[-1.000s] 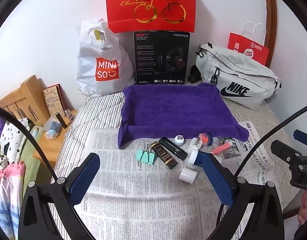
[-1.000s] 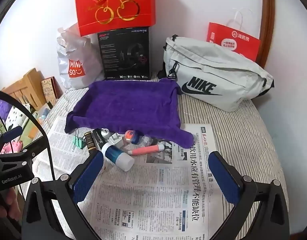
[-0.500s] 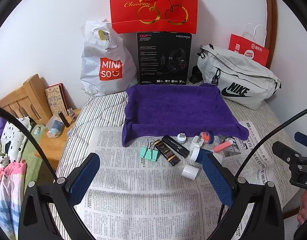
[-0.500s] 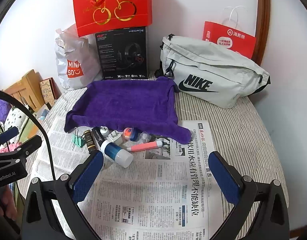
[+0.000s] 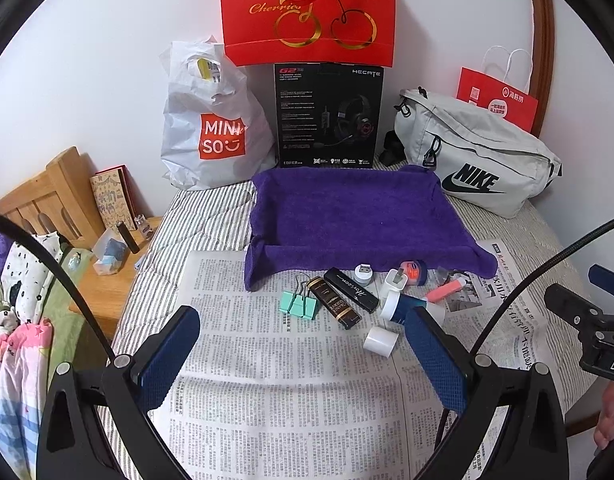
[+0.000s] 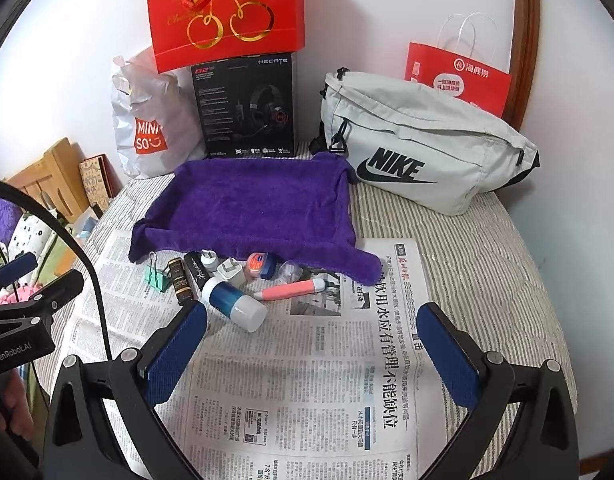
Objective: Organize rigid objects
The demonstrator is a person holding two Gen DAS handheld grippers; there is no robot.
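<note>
Small objects lie in a row on newspaper (image 5: pixel 287 392) in front of a purple towel tray (image 5: pixel 347 208): teal binder clips (image 5: pixel 298 305), two dark tubes (image 5: pixel 336 308), a white plug (image 5: pixel 394 282), a blue bottle (image 6: pixel 233 304), a white cap (image 5: pixel 381 341), an orange-blue jar (image 6: pixel 260 264) and a pink pen (image 6: pixel 289 290). My left gripper (image 5: pixel 303 356) is open and empty, hovering just in front of the row. My right gripper (image 6: pixel 311 352) is open and empty over the newspaper (image 6: pixel 307 380), right of the row.
Behind the towel tray (image 6: pixel 251 204) stand a white Miniso bag (image 5: pixel 211 128), a black headset box (image 5: pixel 329 116), a red cherry bag (image 5: pixel 307 12) and a grey Nike bag (image 6: pixel 423 148). A wooden bedside stand (image 5: pixel 107 280) is at the left.
Both grippers have drawn back and risen slightly, so the objects sit a little farther away. Nothing was grasped or moved.
</note>
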